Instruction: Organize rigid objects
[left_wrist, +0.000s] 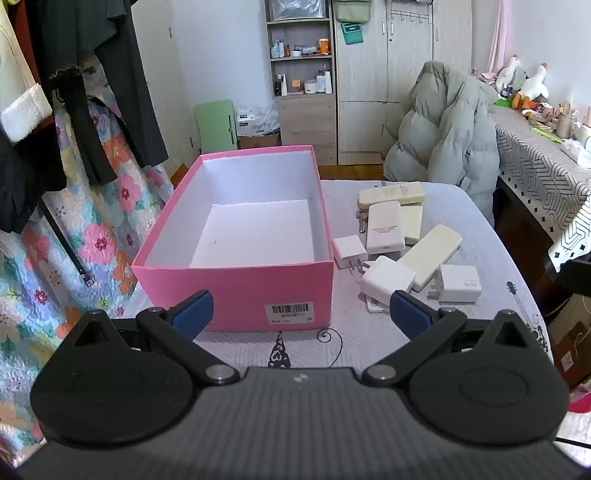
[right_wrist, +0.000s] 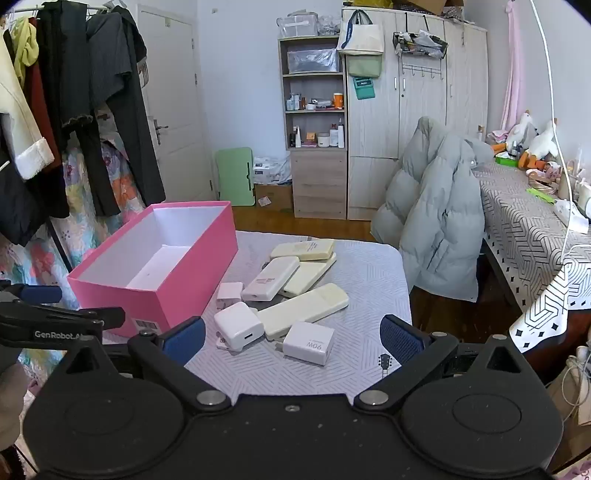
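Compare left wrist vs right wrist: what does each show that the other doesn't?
Left wrist only: the barcode label face-on and a black belt hanging at left.

Right wrist only: the left gripper at the frame edge, the door handle, and the charger's USB port.

Both: the empty pink box, the pile of white chargers and power banks, and the grey puffer jacket.

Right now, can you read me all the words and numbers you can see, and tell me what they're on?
"90W" on the white charger nearest the right gripper.
"GenRobot.A", cut off, on the left gripper's arm.
Barcode sticker on the pink box: digits too small to read.
Pink print on the white power bank: too blurred.
Green tag on the wardrobe: unreadable.
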